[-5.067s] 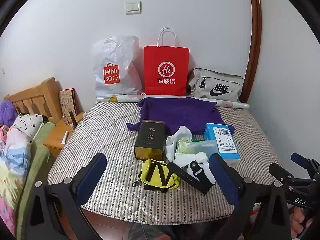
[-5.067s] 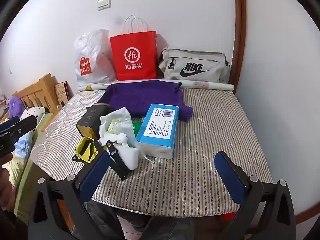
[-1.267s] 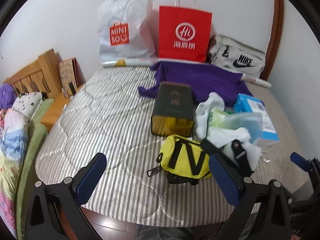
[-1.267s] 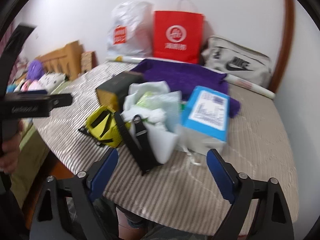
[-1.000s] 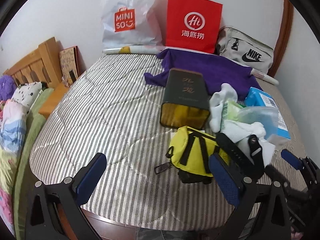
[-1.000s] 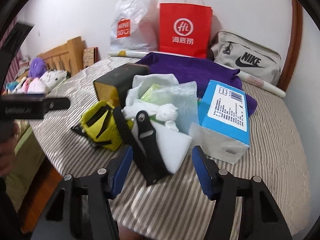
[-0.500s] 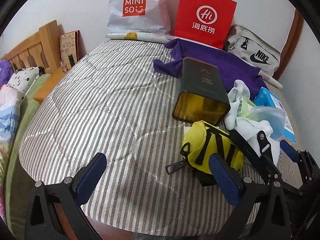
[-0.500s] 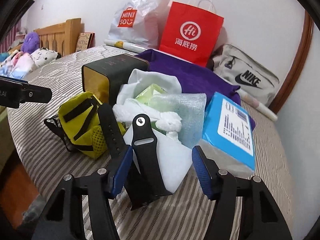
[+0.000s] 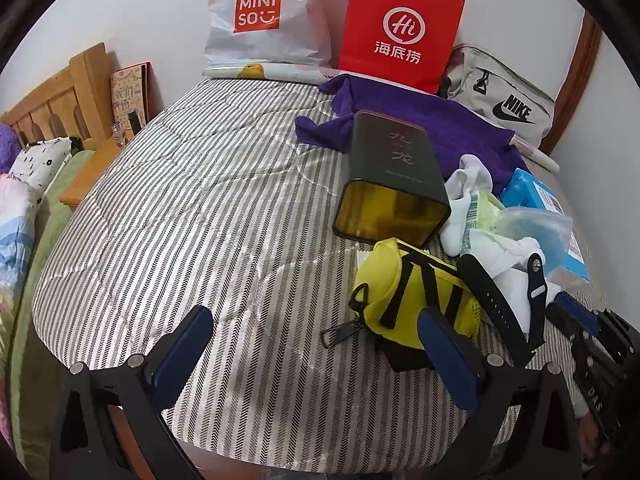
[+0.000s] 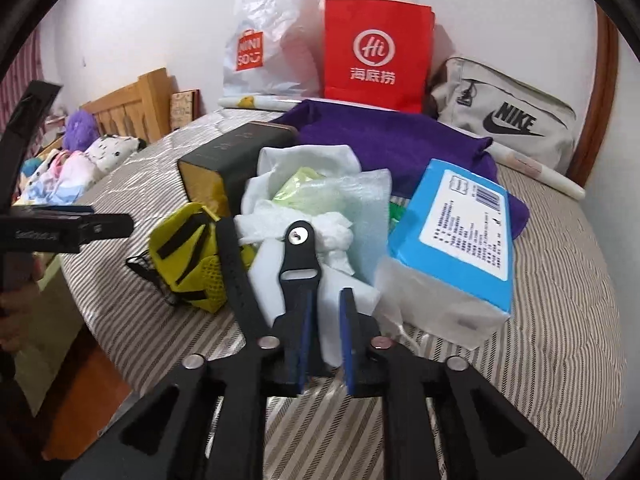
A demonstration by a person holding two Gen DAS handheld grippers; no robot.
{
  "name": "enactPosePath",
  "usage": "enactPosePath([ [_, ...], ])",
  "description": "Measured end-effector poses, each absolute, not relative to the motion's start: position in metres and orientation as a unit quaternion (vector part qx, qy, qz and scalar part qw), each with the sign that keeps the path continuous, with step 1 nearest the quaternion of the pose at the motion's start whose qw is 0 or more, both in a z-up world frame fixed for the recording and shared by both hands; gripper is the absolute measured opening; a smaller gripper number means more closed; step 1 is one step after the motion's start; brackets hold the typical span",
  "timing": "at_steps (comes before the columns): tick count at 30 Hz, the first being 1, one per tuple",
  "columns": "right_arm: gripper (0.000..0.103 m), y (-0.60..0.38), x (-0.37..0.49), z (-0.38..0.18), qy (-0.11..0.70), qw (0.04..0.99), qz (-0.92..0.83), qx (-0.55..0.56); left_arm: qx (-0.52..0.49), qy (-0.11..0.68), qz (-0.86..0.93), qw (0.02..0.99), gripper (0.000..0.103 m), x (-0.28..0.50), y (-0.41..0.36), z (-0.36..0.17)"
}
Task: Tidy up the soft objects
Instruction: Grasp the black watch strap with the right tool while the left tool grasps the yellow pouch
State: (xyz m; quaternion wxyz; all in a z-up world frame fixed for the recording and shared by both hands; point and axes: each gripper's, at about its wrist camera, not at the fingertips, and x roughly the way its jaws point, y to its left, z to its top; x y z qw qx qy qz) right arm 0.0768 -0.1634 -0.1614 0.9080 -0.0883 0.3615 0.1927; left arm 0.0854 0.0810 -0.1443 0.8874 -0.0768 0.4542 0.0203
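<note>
A pile lies on the striped mattress (image 9: 200, 208): white cloth (image 10: 332, 288), a black watch strap (image 10: 298, 256), a yellow pouch (image 9: 404, 292), a dark tin box (image 9: 392, 184), a blue tissue pack (image 10: 456, 232) and a purple towel (image 9: 420, 120). My right gripper (image 10: 324, 336) has its jaws closed to a narrow gap around the front edge of the white cloth, beside the strap. My left gripper (image 9: 316, 356) is open and empty over the mattress's front edge, its right finger in front of the yellow pouch.
A Miniso plastic bag (image 9: 260, 28), a red paper bag (image 9: 400, 28) and a grey Nike bag (image 9: 504, 92) stand against the back wall. A wooden headboard (image 9: 52, 108) and bedding (image 9: 24, 200) are at the left. A wall is close on the right.
My right gripper has moved in low to the pile and closed from wide open onto the white cloth's edge. My left gripper has moved forward and left and stays open.
</note>
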Motion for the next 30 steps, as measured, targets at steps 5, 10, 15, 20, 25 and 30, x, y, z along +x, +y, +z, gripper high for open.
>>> enactPosePath([
  [5, 0.042, -0.150, 0.076, -0.174, 0.359, 0.906, 0.190, -0.120, -0.070, 0.455, 0.020, 0.888, 0.102, 0.085, 0.077, -0.142],
  [10, 0.021, -0.136, 0.067, -0.187, 0.319, 0.914, 0.158, -0.196, -0.065, 0.457, 0.020, 0.887, 0.102, 0.086, 0.074, -0.141],
  [15, 0.021, -0.157, 0.070, -0.172, 0.338, 0.914, 0.184, -0.129, -0.061, 0.463, 0.019, 0.884, 0.102, 0.088, 0.073, -0.145],
  [20, 0.021, -0.181, 0.068, -0.161, 0.348, 0.916, 0.175, -0.095, -0.064, 0.467, 0.008, 0.882, 0.102, 0.091, 0.072, -0.148],
  [25, 0.021, -0.205, 0.060, -0.156, 0.357, 0.915, 0.161, -0.091, -0.068, 0.460, -0.015, 0.885, 0.102, 0.092, 0.069, -0.149],
  [30, 0.021, -0.223, 0.062, -0.177, 0.390, 0.906, 0.137, -0.093, -0.067, 0.464, -0.031, 0.883, 0.102, 0.107, 0.063, -0.162],
])
